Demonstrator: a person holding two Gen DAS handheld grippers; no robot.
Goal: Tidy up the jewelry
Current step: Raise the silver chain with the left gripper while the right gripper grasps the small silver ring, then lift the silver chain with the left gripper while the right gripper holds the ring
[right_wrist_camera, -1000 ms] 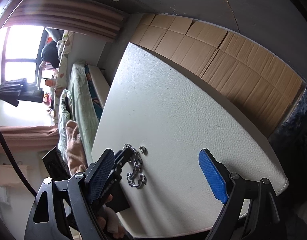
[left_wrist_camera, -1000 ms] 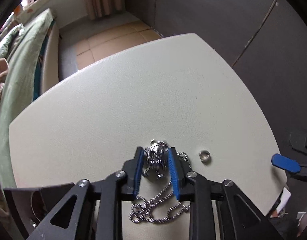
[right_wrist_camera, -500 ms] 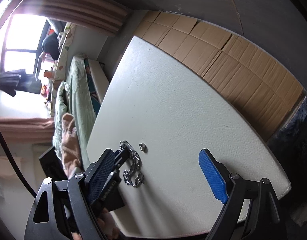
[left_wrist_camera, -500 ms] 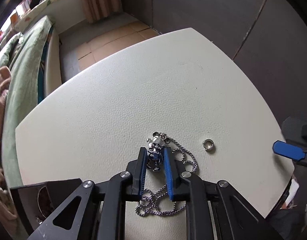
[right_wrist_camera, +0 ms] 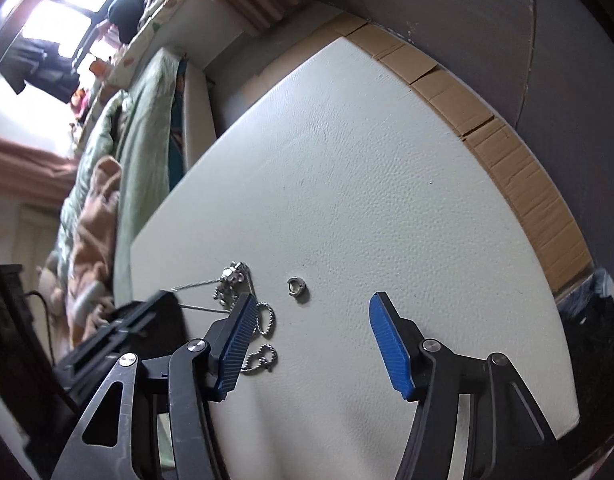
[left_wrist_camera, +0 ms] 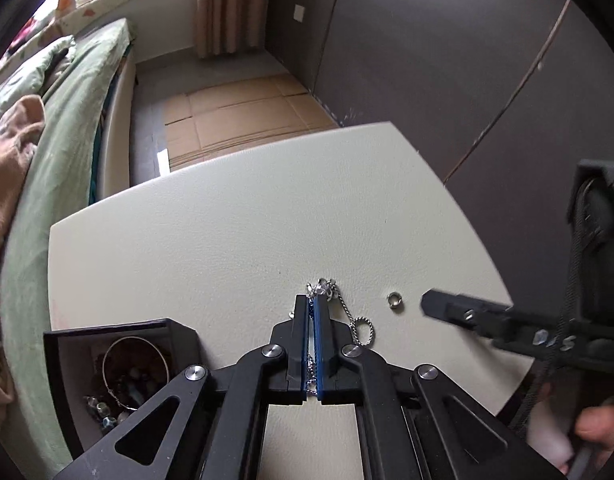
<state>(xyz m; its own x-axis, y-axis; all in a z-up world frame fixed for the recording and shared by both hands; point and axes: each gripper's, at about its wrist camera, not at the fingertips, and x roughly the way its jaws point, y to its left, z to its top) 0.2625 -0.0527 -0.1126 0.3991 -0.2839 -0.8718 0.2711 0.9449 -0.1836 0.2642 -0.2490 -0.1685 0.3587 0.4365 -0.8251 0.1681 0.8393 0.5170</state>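
A silver chain necklace point(left_wrist_camera: 357, 322) with a figurine pendant point(left_wrist_camera: 322, 289) lies on the white table point(left_wrist_camera: 227, 240). My left gripper point(left_wrist_camera: 311, 308) is shut on the necklace just behind the pendant, and part of the chain is pulled taut. The necklace also shows in the right wrist view point(right_wrist_camera: 263, 316), its pendant point(right_wrist_camera: 232, 274) raised. A small silver ring point(left_wrist_camera: 395, 301) lies to the right of the pendant, also in the right wrist view point(right_wrist_camera: 296, 286). My right gripper point(right_wrist_camera: 311, 320) is open and empty, close to the ring.
An open black jewelry box point(left_wrist_camera: 119, 364) with a bangle and beads stands at the table's near left corner. A bed with green bedding point(left_wrist_camera: 59, 128) runs along the left. Cardboard point(left_wrist_camera: 243, 112) covers the floor beyond the table; dark wall panels stand to the right.
My left gripper has closed fully on the necklace and lifted it, pulling the chain taut. My right gripper has moved in toward the ring, still open.
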